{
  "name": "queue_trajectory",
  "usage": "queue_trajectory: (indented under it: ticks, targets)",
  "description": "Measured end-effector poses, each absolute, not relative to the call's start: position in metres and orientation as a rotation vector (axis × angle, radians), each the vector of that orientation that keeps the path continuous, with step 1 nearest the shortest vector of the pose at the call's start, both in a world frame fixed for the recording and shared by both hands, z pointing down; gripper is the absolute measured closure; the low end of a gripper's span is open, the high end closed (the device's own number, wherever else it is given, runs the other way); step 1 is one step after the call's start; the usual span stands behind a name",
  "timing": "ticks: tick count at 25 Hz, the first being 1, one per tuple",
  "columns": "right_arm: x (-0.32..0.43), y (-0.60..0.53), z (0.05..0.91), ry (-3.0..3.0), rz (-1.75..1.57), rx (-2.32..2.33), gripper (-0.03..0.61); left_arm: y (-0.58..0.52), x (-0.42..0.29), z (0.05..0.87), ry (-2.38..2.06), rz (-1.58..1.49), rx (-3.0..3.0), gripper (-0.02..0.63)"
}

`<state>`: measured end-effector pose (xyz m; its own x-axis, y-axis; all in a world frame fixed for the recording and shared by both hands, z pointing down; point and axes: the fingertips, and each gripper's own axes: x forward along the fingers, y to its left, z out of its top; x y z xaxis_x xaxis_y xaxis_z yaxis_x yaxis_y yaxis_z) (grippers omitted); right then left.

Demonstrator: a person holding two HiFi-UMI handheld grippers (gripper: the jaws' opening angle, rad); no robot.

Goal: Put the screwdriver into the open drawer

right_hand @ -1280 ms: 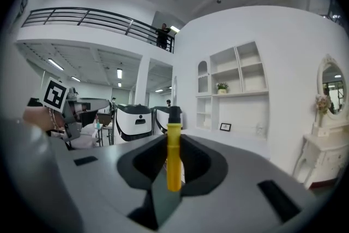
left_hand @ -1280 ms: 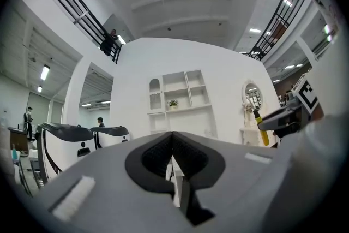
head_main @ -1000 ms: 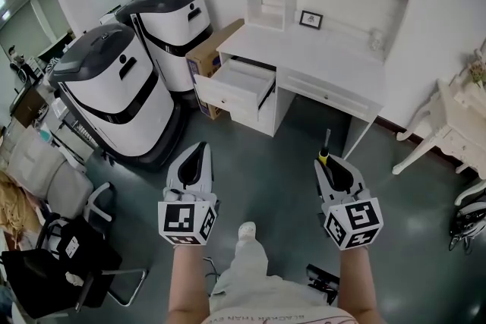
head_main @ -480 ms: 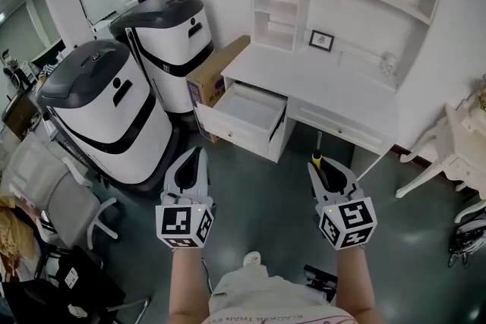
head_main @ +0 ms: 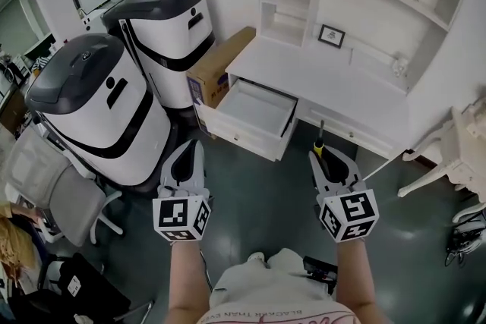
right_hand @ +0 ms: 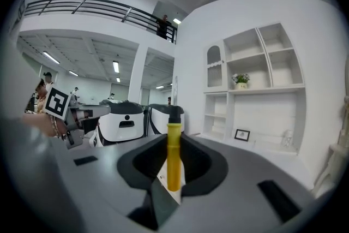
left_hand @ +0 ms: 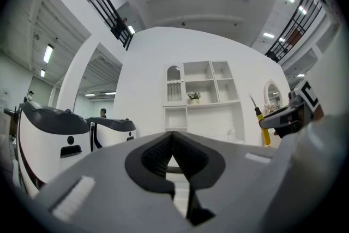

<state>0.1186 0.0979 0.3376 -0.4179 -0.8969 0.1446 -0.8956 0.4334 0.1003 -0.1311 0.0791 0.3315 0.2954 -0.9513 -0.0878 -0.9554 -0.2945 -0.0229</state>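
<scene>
A screwdriver (head_main: 320, 143) with a yellow handle, black collar and thin metal shaft stands upright in my right gripper (head_main: 322, 153), which is shut on its handle (right_hand: 173, 156). It also shows at the right of the left gripper view (left_hand: 264, 129). The open drawer (head_main: 257, 110) juts out of the white desk (head_main: 334, 83), ahead and to the left of the right gripper; it looks empty. My left gripper (head_main: 191, 146) is held level beside the right one, short of the drawer. Its jaws meet at the tips (left_hand: 173, 133) with nothing between them.
Two big white-and-black machines (head_main: 95, 106) (head_main: 168, 23) stand left of the desk, a cardboard box (head_main: 219, 63) wedged between them and the drawer. A grey office chair (head_main: 45, 190) is at lower left, white furniture (head_main: 456, 155) at right. A small picture frame (head_main: 331, 35) sits on the desk.
Both grippers and the view have come closer to the desk; the drawer now lies nearer ahead of them. The right gripper still holds the screwdriver.
</scene>
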Motion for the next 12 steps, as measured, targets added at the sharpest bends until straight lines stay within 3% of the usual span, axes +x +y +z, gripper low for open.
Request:
queue_trajectory:
  ticks: [12]
  targets:
    - [0.091,0.021,0.346,-2.525,-0.016,1.528,0.500,0.020,-0.163,0.332,1.890,0.105,-2.403,0.606]
